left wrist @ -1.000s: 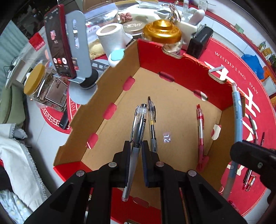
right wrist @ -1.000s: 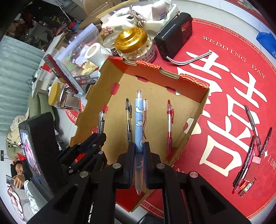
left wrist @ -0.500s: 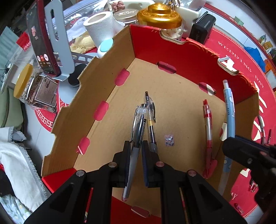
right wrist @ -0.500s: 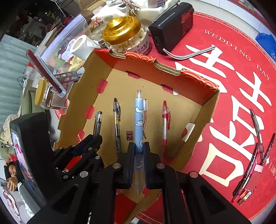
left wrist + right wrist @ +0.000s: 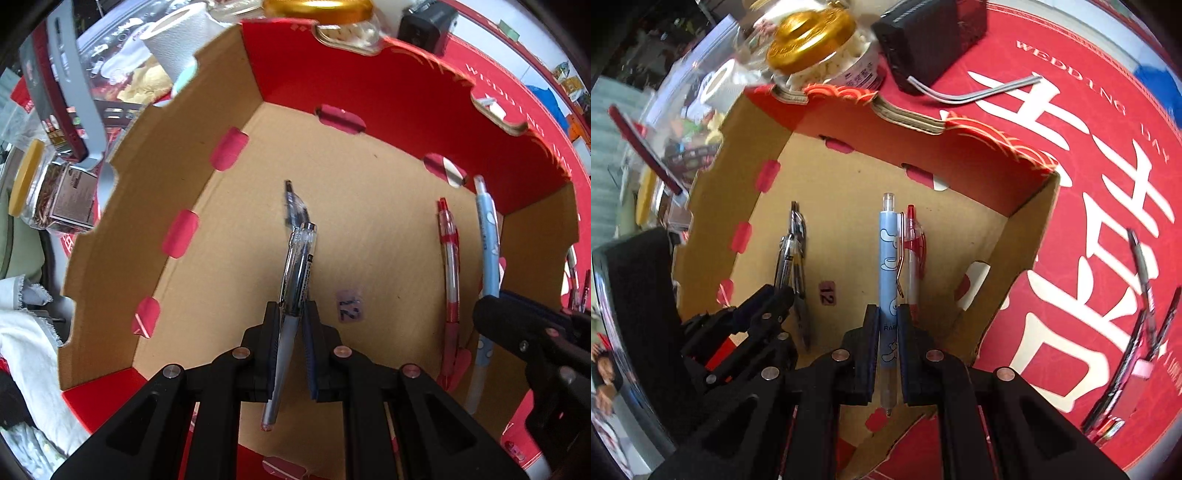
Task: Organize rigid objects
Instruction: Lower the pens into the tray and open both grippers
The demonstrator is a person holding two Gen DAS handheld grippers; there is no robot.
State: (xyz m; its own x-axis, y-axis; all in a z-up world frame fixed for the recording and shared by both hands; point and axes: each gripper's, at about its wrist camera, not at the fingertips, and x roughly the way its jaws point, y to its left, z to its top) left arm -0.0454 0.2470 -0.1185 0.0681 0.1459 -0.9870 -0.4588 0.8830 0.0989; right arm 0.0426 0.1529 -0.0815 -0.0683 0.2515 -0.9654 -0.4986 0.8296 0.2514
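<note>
Both claws have sunk toward the cardboard box (image 5: 369,206) over the last second, so its brown floor and red inner walls fill far more of each wrist view than before, and the clutter behind it has slid up to the top edge.

The left claw (image 5: 290,325) is clamped on a clear pen with a dark barrel (image 5: 297,266), which runs up from between the pads with its tip poking out below them. This pen hangs just over a second dark pen (image 5: 293,206) that lies on the box floor, and whether the two touch cannot be told. A small sticker marked 12 (image 5: 349,306) sits on the floor just to the right.

The right claw (image 5: 888,332) grips a light blue pen with cartoon print (image 5: 889,258), held lengthwise above the floor and just beside a red pen (image 5: 916,254) that lies in the box. In the left wrist view the same blue pen (image 5: 487,240) and red pen (image 5: 448,258) show near the right wall.

Outside the box, on the red mat (image 5: 1108,155) covering the surface, several more pens (image 5: 1141,295) lie well apart to the right. A gold-lidded jar (image 5: 812,40) and a black radio (image 5: 931,37) stand behind the far wall.
</note>
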